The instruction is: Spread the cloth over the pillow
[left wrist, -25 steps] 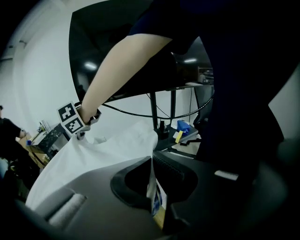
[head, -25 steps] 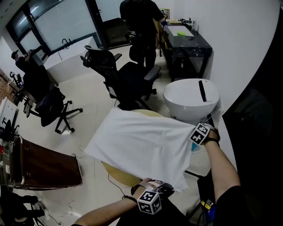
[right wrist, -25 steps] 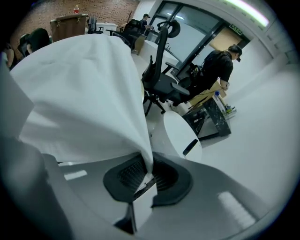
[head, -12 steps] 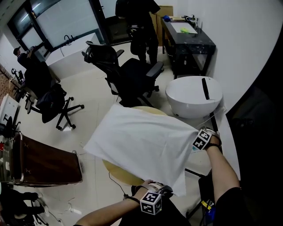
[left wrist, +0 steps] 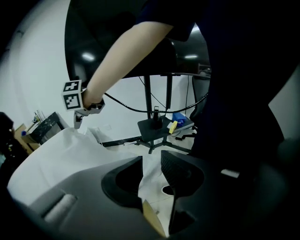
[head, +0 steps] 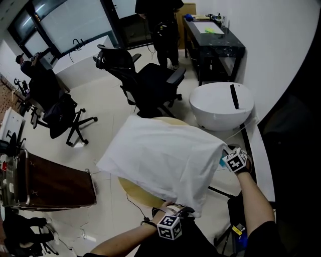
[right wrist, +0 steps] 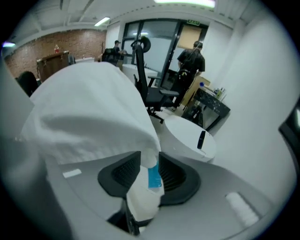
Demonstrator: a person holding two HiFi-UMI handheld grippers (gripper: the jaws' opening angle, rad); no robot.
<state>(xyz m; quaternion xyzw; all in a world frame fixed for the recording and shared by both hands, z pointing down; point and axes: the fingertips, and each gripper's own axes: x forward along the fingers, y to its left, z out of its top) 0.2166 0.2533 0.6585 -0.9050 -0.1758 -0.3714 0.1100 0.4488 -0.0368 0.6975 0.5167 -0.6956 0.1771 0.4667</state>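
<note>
A white cloth [head: 165,155] lies draped over the pillow, which is hidden beneath it, on a round yellowish table [head: 131,188]. My left gripper [head: 176,210] is at the cloth's near edge. In the left gripper view its jaws [left wrist: 151,161] have just been opening, and the cloth's hem [left wrist: 149,174] hangs loose in the gap. My right gripper [head: 224,156] is at the cloth's right corner. Its jaws [right wrist: 150,161] have just been opening too, with the white corner and a blue tag [right wrist: 154,177] still between them.
Black office chairs [head: 150,85] stand beyond the table. A white round pod [head: 220,105] and a black desk [head: 213,37] are at the far right. A person [head: 163,15] stands at the back. A brown cabinet [head: 50,183] is at the left. A black stand [left wrist: 157,129] is near the right arm.
The cloth has sunk and now drapes closer over the pillow. My right gripper has shifted a little right and down. My left gripper has dropped slightly at the near edge.
</note>
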